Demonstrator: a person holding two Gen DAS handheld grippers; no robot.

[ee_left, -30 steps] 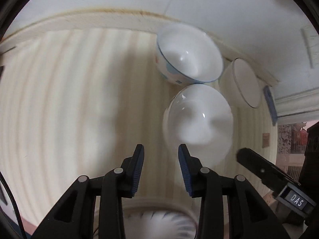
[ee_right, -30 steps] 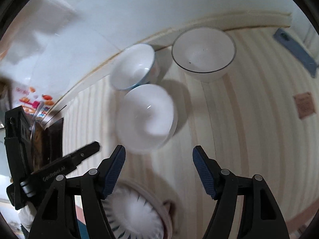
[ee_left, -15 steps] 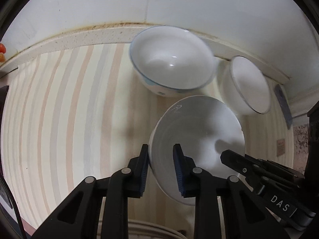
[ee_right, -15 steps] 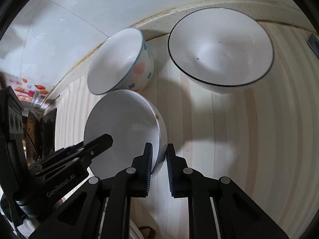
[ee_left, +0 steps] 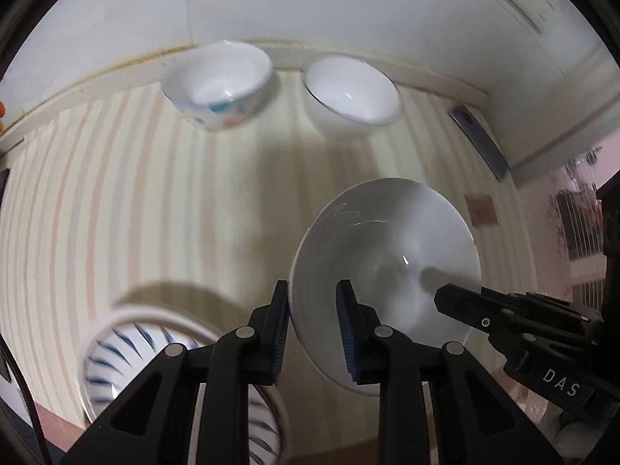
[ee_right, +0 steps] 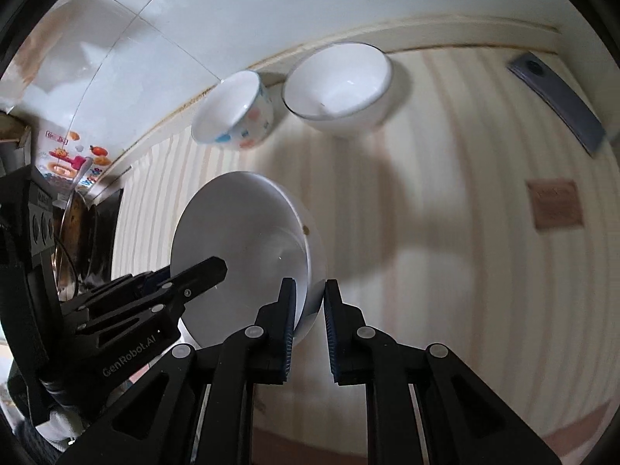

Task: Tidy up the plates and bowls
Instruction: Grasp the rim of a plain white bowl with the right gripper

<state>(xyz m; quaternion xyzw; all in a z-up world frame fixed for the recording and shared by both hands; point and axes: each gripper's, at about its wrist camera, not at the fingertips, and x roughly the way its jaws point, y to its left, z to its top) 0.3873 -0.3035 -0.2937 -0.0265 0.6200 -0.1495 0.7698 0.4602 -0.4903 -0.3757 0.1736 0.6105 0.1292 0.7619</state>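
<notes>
Both grippers hold one plain white bowl (ee_left: 387, 255) above the striped table. My left gripper (ee_left: 313, 306) is shut on its left rim. My right gripper (ee_right: 309, 302) is shut on its right rim; the bowl (ee_right: 240, 240) shows there too. A bowl with coloured spots (ee_left: 219, 85) and a white bowl with a dark rim (ee_left: 350, 95) stand at the back by the wall. They also show in the right wrist view, the spotted bowl (ee_right: 236, 112) beside the dark-rimmed bowl (ee_right: 337, 85). A plate with blue stripes (ee_left: 128, 352) lies near the front edge, below the left gripper.
The striped table (ee_left: 116, 193) ends at a white tiled wall (ee_left: 310, 0). A dark flat object (ee_right: 558, 93) lies at the back right, and a small brown square (ee_right: 554, 203) lies on the table. Dark clutter (ee_right: 77, 232) stands at the left.
Both grippers have lifted the plain white bowl and drawn it back from the two bowls at the wall. The striped plate has come into the left wrist view.
</notes>
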